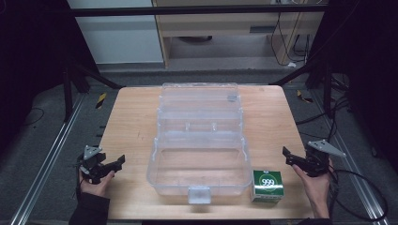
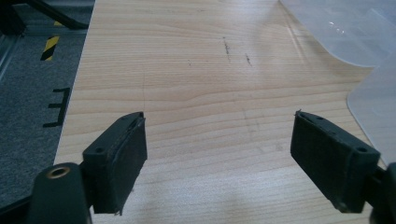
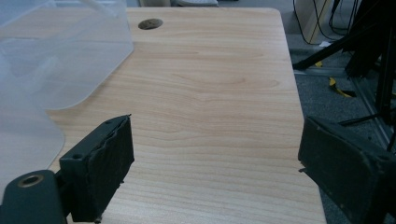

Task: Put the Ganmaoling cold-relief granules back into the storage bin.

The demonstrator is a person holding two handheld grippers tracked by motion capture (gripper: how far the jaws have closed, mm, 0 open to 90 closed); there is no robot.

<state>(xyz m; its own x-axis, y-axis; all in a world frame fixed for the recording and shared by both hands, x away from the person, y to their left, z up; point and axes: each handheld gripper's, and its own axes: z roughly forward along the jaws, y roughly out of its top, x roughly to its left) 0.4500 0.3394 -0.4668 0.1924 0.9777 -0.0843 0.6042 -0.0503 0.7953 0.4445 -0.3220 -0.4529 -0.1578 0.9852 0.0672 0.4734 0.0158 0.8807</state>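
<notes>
Green 999 box (image 1: 267,185) was seen at 9 o'clock, just beside the empty, wide-spread right gripper (image 1: 292,161); left gripper (image 1: 114,165), likewise wide, sat well apart.

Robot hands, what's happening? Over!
Left gripper and right gripper open, empty. Clear plastic organiser box open mid-table. Green-and-white carton beside it, untouched.

Open clear case (image 1: 199,154), green box (image 1: 268,186) beside.

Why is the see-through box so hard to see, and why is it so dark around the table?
High view: the clear box looks pale and hazy against the lit table, and the room's sides are black. Left gripper view: the box shows soft white glare. Right gripper view: sharp wood grain.
</notes>
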